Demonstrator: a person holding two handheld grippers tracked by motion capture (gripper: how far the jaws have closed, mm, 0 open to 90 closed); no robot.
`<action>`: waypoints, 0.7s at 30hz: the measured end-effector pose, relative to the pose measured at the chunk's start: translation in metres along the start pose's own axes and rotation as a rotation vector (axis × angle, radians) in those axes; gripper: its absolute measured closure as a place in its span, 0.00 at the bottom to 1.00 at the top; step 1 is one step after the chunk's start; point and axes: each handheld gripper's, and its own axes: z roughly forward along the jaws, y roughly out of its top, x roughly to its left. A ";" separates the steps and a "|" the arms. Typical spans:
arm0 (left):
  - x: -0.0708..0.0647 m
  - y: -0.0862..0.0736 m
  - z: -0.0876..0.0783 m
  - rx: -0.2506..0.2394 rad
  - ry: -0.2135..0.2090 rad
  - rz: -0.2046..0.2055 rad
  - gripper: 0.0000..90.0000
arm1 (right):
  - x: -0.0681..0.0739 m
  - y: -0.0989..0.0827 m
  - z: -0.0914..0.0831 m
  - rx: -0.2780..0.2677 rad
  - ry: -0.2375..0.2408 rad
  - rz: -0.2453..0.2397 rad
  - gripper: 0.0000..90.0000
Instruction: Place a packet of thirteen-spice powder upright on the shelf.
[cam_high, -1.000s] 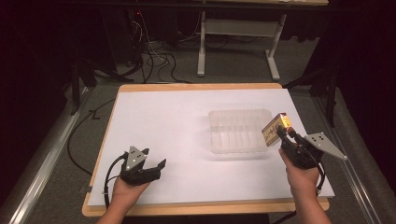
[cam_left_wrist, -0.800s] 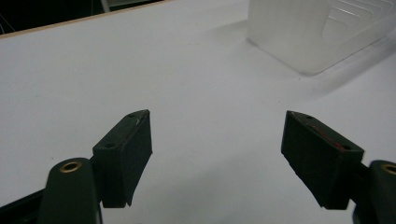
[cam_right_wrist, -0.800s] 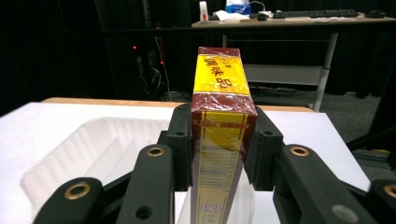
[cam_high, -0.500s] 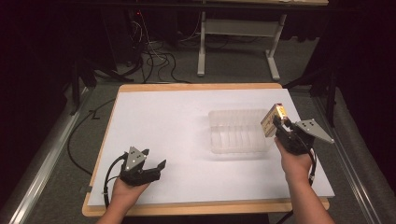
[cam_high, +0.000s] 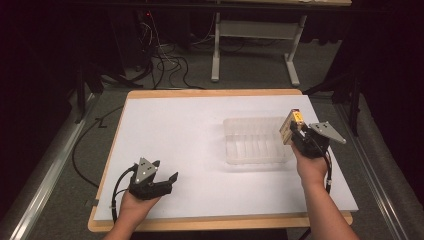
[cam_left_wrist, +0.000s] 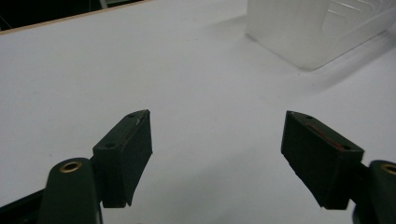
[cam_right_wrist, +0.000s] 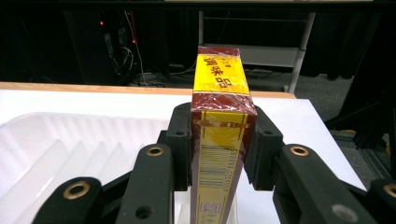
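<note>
**Right claw carries the box along the tray's far right corner; left claw idle**

High view: since a second ago the right claw (cam_high: 296, 131) has travelled away from the person along the right side of the clear plastic tray (cam_high: 255, 141), and the red-and-yellow box (cam_high: 290, 126) pinched in it has gone with it; it now sits over the tray's far right corner rather than beside its near right edge. The left claw (cam_high: 167, 181) has kept its spot near the front left of the bench (cam_high: 200, 97), jaws spread with nothing between them. The bench is a wooden board covered by a white sheet. Past it lie grey floor, loose black cables and the white legs of another table, with dark surroundings either side. The tray is just left of the right claw and well apart from the left claw.

Left gripper view: the left claw (cam_left_wrist: 217, 154) stands spread over bare white sheet. A corner of the tray (cam_left_wrist: 317, 32) lies well ahead and to the right of it.

Right gripper view: the right claw (cam_right_wrist: 219, 144) is pressed on both narrow sides of the box (cam_right_wrist: 219, 93), which stands up between the jaws, yellow label and barcode facing the camera. The ribbed tray (cam_right_wrist: 70, 140) lies below and to the left of the claw. The bench's wooden edge (cam_right_wrist: 93, 87) runs ahead, then the dark room.
</note>
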 end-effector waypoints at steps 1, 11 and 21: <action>0.000 0.000 0.000 0.001 0.000 0.001 0.28 | 0.000 -0.001 0.001 0.006 -0.001 0.000 0.76; 0.001 -0.001 0.001 0.009 0.002 0.006 0.28 | 0.000 -0.015 0.013 0.049 -0.012 0.006 0.76; 0.000 -0.003 0.001 0.027 -0.002 0.009 0.28 | 0.001 -0.026 0.020 0.071 -0.014 0.008 0.76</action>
